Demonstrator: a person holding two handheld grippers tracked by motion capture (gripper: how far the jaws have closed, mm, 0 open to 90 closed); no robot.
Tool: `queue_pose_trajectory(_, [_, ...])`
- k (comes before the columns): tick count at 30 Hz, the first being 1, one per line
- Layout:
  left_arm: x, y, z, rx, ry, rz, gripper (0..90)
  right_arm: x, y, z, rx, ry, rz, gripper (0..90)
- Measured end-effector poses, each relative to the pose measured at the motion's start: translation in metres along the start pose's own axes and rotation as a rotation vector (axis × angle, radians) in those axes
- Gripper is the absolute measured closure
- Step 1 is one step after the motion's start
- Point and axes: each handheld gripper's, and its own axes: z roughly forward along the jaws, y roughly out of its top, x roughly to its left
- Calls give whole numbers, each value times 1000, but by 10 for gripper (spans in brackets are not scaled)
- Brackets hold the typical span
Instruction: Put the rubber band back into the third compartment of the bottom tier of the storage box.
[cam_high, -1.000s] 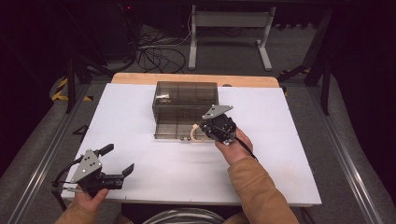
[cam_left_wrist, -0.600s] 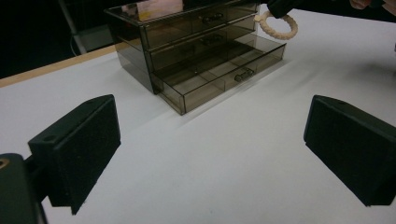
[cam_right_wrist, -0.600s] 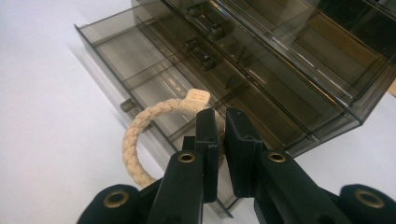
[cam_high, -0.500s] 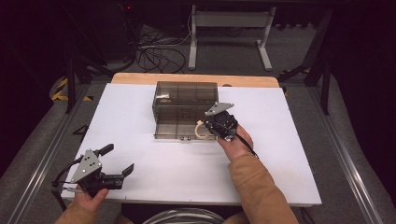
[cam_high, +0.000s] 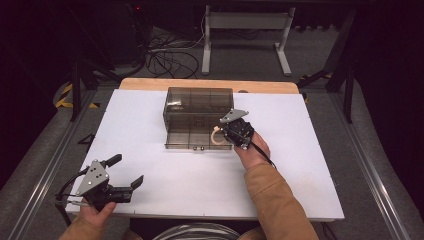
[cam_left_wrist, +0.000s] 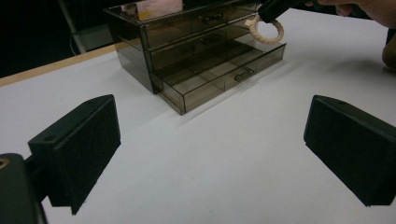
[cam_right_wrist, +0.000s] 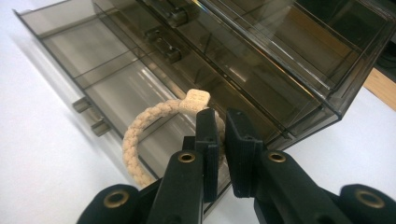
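Right gripper (cam_high: 226, 131) is clenched on a braided beige bracelet (cam_right_wrist: 154, 135), jaws pinching one side of the loop so the rest hangs out to the side; a small square bead (cam_right_wrist: 196, 99) sits on the braid just above the jaw tips. The bracelet (cam_high: 217, 137) is held over the right end of the pulled-out bottom drawer (cam_high: 197, 141) of a smoky transparent drawer box (cam_high: 197, 107); whether it touches the drawer can't be told. The left gripper view has the loop (cam_left_wrist: 267, 31) hanging above that same open drawer (cam_left_wrist: 219, 77), whose dividers split it into compartments. The two upper drawers are closed. The box stands at the middle back of the white table (cam_high: 150, 125). Left gripper (cam_high: 125, 172) is released, jaws spread wide with nothing between them, held at the near left corner of the table, well apart from the box. The person's right hand (cam_high: 255, 147) grips the right gripper's body, tan sleeve (cam_high: 277, 200) trailing back toward the table edge.
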Motion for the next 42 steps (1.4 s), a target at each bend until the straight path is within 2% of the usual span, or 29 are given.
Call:
queue_pose_trajectory(7, [0, 0, 0, 0, -1, 0, 45, -1, -2, 7, 15, -20, 3, 844])
queue_pose_trajectory(18, [0, 0, 0, 4, -3, 4, 48, 2, -5, 16, 45, -54, -22, 844])
queue_pose_trajectory(26, [0, 0, 0, 4, -2, 4, 48, 2, -5, 17, 43, -75, -29, 842])
queue_pose_trajectory(42, [0, 0, 0, 3, -1, 4, 48, 5, -7, 23, 79, -40, -42, 836])
